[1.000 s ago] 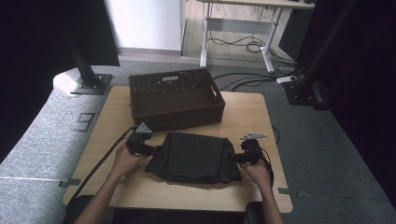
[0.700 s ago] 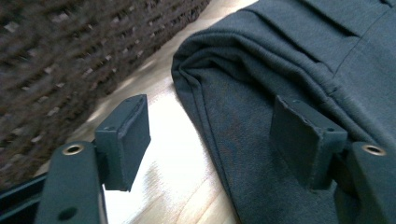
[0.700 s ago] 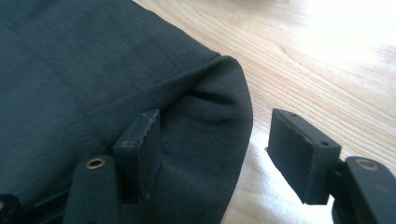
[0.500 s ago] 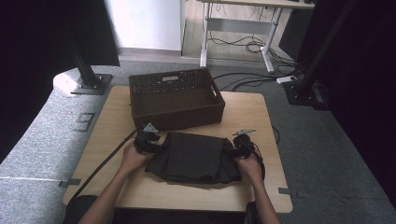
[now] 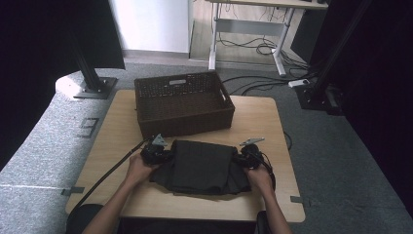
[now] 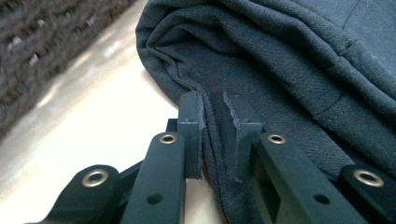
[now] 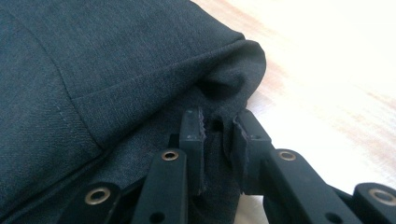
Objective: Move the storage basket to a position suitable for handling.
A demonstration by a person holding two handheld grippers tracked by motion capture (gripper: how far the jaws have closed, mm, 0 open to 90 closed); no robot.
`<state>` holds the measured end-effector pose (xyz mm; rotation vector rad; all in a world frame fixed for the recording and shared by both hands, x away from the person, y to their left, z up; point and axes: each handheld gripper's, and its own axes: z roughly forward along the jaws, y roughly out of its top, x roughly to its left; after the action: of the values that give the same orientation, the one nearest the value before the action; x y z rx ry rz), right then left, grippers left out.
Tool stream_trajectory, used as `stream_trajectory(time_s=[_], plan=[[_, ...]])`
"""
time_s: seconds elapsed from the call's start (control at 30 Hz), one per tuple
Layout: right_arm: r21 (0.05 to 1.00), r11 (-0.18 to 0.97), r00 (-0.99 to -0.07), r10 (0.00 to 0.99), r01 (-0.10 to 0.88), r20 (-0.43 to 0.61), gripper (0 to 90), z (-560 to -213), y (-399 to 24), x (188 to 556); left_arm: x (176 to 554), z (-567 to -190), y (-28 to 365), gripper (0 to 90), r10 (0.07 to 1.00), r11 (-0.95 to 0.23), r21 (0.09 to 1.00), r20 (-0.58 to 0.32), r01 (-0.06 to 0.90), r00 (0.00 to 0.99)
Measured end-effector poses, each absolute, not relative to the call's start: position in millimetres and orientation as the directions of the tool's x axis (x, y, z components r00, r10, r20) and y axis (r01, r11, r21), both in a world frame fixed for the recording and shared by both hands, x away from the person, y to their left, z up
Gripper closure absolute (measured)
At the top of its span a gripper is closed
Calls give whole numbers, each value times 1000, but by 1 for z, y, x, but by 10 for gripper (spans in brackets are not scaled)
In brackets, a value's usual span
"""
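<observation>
Folded dark garment (image 5: 199, 165), near tabletop (image 5: 258, 117) front edge; left gripper (image 6: 212, 109) and right gripper (image 7: 218, 122) jaws pinching thin end folds; risk: layers slipping, stack unfolding when lifted toward basket (image 5: 182, 102).

The garment (image 5: 202, 165) lies on the table (image 5: 258, 117), the basket (image 5: 182, 102) just behind it.

High view dim, dark drapes at sides, bright wall at top. Table (image 5: 253, 117) evenly lit. Gripper views: glare blows out tabletop, near jaws soft, basket (image 6: 42, 42) blurred.
</observation>
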<state>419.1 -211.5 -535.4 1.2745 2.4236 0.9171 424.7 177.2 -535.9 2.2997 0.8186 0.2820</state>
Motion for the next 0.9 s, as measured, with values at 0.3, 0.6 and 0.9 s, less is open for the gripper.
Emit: stream_trajectory(time_s=[0.3,0.6,0.9], plan=[[628,456,-632,771,631,77,728,-535,-200,393,389,-533,191,768,616,-603,635,-14,483,787],[632,498,-690,719,593,80,721,-535,-189,365,352,-532,208,760,614,-603,625,-34,496,789],[633,530,-728,681,564,78,709,-535,-181,339,322,-532,218,741,616,-596,626,-45,503,786]])
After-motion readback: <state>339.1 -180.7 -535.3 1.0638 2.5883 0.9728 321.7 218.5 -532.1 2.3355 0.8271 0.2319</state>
